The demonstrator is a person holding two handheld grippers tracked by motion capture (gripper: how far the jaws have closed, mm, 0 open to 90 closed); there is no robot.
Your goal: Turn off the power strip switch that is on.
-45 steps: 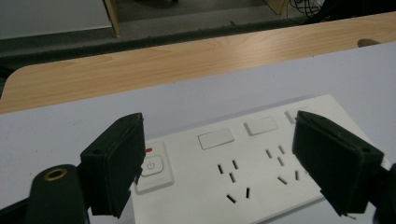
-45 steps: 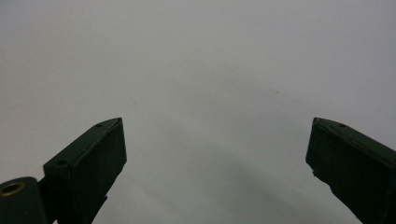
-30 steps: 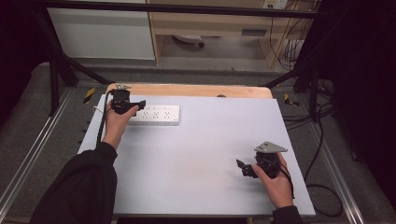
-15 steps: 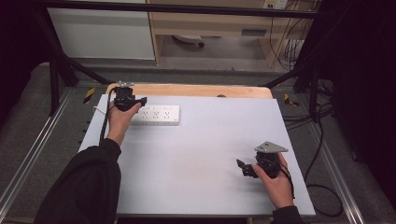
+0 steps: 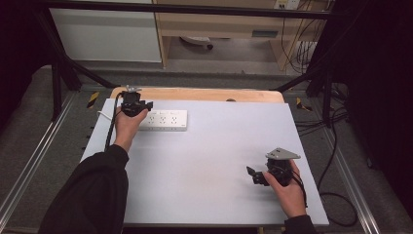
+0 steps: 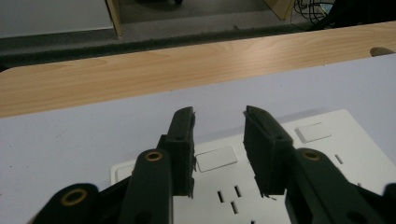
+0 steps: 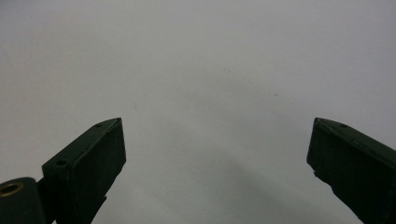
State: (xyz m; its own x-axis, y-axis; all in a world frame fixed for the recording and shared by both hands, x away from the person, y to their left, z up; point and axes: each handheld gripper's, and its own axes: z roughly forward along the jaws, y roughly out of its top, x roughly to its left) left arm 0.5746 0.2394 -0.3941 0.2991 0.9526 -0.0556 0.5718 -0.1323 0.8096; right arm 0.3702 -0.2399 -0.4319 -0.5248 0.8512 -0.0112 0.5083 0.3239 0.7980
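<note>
No readable text, label, brand or number anywhere. Blank white rectangular rocker switches, without any marking, on the white plastic power strip [image 6: 299,177]. A small pale plate [image 5: 265,33] on the front of the light wooden cabinet beyond the table, too small and blurred to read. Yellow-and-black hazard stripes as the sole sign, on small tabs [image 5: 92,99] fixed to the metal frame at the table's far corners.
</note>
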